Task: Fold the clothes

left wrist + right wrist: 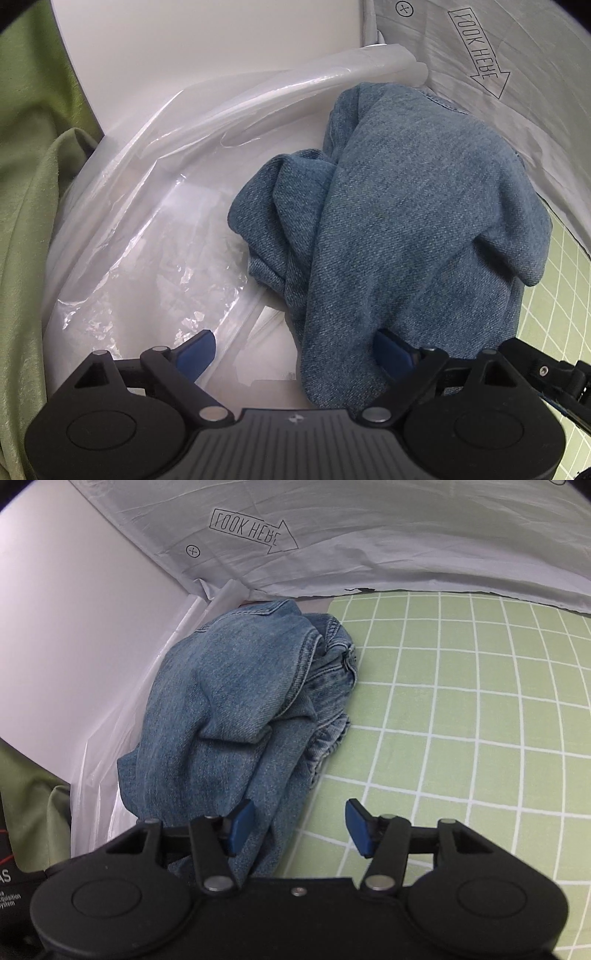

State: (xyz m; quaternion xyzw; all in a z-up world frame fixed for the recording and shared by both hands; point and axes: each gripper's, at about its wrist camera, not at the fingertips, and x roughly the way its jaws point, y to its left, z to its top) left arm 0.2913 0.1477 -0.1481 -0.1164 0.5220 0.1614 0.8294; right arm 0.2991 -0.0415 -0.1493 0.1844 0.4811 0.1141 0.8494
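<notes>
Crumpled blue denim jeans [236, 701] sit in a heap ahead of both my grippers, half on clear plastic wrap [140, 229] and half on the green grid-pattern sheet [461, 701].

My left gripper [295, 354] has its fingers spread wide. The right-hand blue finger [393, 352] is against the near denim edge, the left-hand one over plastic. The pads don't press the cloth, so nothing is clamped.

My right gripper [299, 827] has its fingers apart too, at a narrower gap. Its left-hand finger [240, 827] is over the jeans' near edge, the right-hand one over bare sheet. No grip there either.

Beyond the fingers, past the jeans, a grey bag printed "LOOK HERE" [369, 535] lies, touching the heap's far side. A white panel [74, 627] stands left of the fingers. Plain green cloth [26, 221] hangs at far left.
</notes>
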